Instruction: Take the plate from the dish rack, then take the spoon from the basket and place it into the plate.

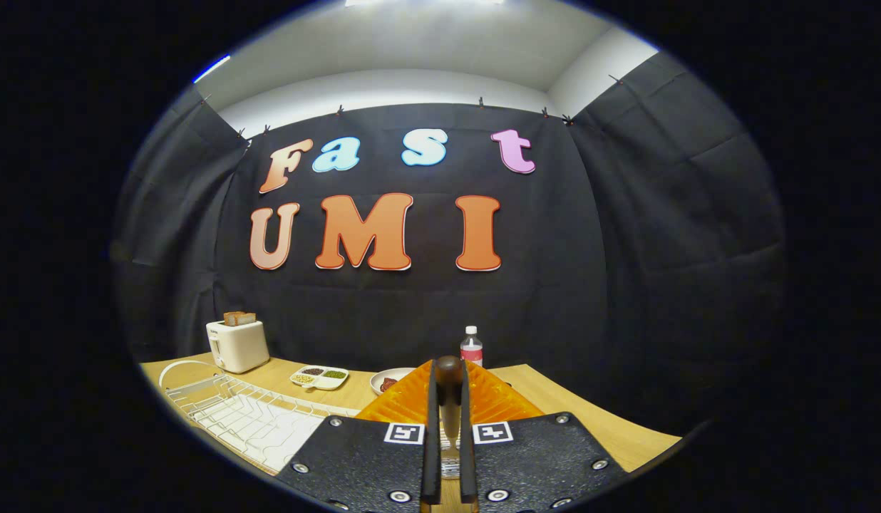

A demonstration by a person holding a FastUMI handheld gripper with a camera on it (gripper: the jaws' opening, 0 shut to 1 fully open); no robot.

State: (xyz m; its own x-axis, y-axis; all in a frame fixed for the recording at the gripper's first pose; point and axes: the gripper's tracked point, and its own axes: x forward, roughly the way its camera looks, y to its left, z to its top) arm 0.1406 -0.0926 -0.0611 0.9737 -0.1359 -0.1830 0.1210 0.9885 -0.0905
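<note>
My gripper is shut on the spoon, which stands upright between the two fingers. Its dark rounded handle end pokes up past the fingertips, and a shiny metal part shows lower down between them. The orange ribbed plate lies on the wooden table directly behind and under the fingers, spreading out on both sides of them. The white wire dish rack stands to the left of the plate.
A white toaster with toast stands at the back left of the table. A small divided dish, a bowl and a water bottle sit beyond the plate, near the black cloth wall.
</note>
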